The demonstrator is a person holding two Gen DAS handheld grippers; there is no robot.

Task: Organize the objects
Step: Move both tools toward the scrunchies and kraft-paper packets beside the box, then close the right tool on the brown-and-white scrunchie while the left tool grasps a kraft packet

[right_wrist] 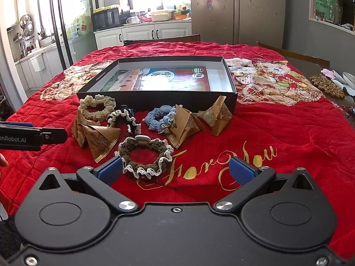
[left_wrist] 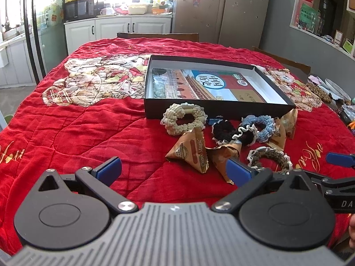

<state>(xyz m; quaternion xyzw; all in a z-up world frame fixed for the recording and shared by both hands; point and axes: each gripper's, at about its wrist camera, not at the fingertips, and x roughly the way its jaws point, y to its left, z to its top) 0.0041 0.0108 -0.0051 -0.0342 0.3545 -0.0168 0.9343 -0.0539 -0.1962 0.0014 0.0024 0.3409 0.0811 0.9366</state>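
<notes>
Tabletop (right_wrist: pixel 288 128) with a red cloth carries a big black box (right_wrist: pixel 155 98), open and lying flat, with a printed sheet inside. In front of the box lie four woolly hair rings and some gold paper packets (right_wrist: pixel 184 126), all close together. The brown hair ring (right_wrist: pixel 145 155) is nearest, just ahead of the right hand-held gripper (right_wrist: pixel 176 168). I think it should go first: come down around one side of it, squeeze softly, lift it over the box wall. Both grippers tip downward, spread wide and holding nothing. The left hand-held gripper (left_wrist: pixel 174 168) hangs near a gold packet (left_wrist: pixel 190 153).
</notes>
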